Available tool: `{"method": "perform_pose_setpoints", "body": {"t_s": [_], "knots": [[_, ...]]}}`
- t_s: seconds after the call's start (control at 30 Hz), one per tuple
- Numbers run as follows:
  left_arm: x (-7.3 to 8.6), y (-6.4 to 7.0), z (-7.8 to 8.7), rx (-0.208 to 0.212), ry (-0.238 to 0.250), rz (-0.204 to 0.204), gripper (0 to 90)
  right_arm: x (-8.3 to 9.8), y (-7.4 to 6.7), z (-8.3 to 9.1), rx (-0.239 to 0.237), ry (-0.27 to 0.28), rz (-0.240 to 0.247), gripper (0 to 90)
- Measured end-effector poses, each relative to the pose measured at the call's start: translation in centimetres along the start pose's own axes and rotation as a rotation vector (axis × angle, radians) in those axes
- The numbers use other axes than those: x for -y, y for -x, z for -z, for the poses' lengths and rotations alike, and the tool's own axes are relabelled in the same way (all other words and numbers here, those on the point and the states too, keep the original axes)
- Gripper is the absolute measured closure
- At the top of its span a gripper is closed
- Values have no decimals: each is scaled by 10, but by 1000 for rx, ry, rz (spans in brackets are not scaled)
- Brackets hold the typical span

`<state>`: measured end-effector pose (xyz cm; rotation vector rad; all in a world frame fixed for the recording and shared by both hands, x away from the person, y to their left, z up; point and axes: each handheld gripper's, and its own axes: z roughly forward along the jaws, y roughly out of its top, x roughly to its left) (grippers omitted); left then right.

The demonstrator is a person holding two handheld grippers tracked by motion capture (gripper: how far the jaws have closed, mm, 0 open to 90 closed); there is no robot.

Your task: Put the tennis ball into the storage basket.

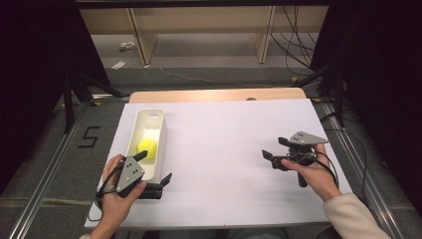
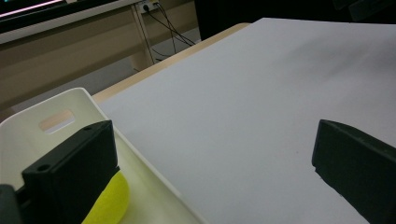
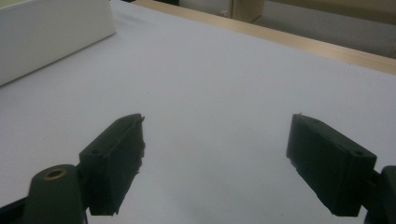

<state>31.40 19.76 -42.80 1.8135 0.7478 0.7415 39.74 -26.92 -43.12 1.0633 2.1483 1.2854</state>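
The left hand-held gripper (image 1: 155,168) is spread wide across the near wall of the white bin (image 1: 160,130), one jaw inside beside the yellow ball (image 1: 148,148); the right hand-held gripper (image 1: 273,151) is spread open over the bare white bench (image 1: 224,144)

White-topped table (image 1: 224,144) w/ white bin (image 1: 147,119) at left.

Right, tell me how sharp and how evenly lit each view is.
High view: the white table cover is bright and evenly lit, the surroundings dark, and the yellow ball in the white bin is crisp. Left gripper view: the near black jaws and ball are soft. Right gripper view: a soft shadow falls between the jaws.
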Motion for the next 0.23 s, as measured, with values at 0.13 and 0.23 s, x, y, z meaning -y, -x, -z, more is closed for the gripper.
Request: {"method": "perform_pose_setpoints", "body": {"t_s": [0.13,0.23], "knots": [[0,0,0,1,2,6,0,-1,3,3,6,12,-4,196],[0,0,-1,0,-1,5,0,0,4,5,7,18,-11,196]]}}
